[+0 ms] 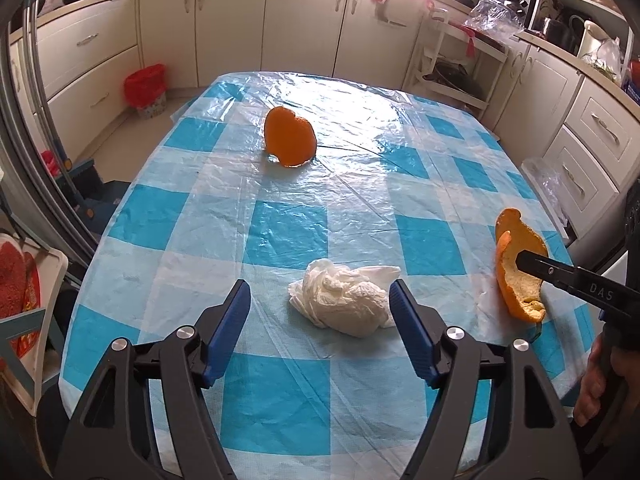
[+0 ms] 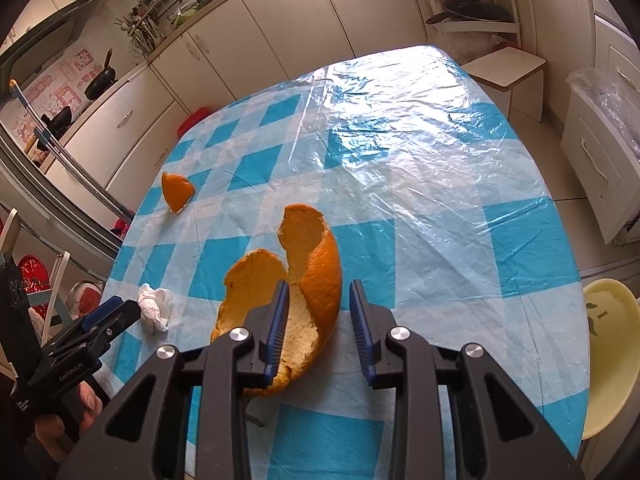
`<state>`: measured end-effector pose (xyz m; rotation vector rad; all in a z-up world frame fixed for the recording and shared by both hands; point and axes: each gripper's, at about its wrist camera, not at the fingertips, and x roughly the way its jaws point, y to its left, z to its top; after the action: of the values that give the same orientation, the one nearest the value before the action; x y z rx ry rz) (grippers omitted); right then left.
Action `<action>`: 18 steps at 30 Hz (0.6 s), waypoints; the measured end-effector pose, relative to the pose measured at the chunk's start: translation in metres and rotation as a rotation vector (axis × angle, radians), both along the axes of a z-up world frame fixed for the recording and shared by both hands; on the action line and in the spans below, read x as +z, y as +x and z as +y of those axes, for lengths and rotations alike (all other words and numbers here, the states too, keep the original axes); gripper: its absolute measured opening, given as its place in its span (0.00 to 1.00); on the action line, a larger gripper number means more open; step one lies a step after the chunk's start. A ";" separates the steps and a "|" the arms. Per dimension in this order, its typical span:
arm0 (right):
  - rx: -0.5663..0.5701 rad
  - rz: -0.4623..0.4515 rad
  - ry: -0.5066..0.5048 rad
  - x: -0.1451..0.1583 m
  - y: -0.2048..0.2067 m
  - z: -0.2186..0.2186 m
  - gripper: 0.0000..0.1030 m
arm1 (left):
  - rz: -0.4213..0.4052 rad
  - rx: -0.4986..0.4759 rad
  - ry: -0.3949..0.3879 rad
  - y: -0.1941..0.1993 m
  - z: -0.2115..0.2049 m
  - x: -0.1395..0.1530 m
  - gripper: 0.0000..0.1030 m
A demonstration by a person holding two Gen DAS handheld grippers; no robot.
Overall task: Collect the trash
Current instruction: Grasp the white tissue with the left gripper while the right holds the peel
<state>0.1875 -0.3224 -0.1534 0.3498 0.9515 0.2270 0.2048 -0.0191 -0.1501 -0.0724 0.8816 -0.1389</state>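
Left gripper [image 1: 320, 300] is standing wide open over the near part of the table [image 1: 280, 208], nothing between the pads. Its right finger [image 1: 412, 332] is sitting just beside the crumpled tissue [image 1: 344, 300], maybe brushing its edge; can't tell contact for sure. Tissue is lying flat on the blue-and-white checked plastic cover, mostly ahead of the gap and toward the right finger, not inside a grip.

Farther back, a smaller piece of orange peel [image 1: 290, 138] is lying alone on the cover, well apart from both grippers.

Right gripper [image 2: 318, 320] is partly open, jaws straddling the big curled orange peel [image 2: 296, 292]. Left pad [image 2: 278, 332] is sitting inside the curl against the pale inner side; right pad [image 2: 364, 336] is standing apart from the orange outer skin with cover showing between. So no clamp on it; peel is resting on the table near the front edge. In the left wrist view the same peel [image 1: 516, 272] is showing at the right side with a black finger tip against its inner face.

A hand [image 1: 596, 384] is holding the right tool's handle.
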 end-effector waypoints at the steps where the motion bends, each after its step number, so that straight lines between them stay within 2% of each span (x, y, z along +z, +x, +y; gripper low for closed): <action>1: 0.001 -0.002 -0.004 0.000 0.000 0.000 0.30 | -0.001 -0.001 0.004 0.000 -0.001 0.000 0.66; 4: 0.003 -0.007 -0.013 0.000 0.000 0.001 0.30 | -0.001 -0.003 0.013 -0.001 -0.004 0.000 0.66; 18: 0.010 -0.016 -0.027 0.001 -0.002 0.002 0.16 | -0.016 -0.004 0.044 -0.003 -0.010 0.001 0.66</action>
<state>0.1856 -0.3206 -0.1521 0.3182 0.9399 0.2252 0.2016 -0.0293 -0.1491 -0.0285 0.8684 -0.1240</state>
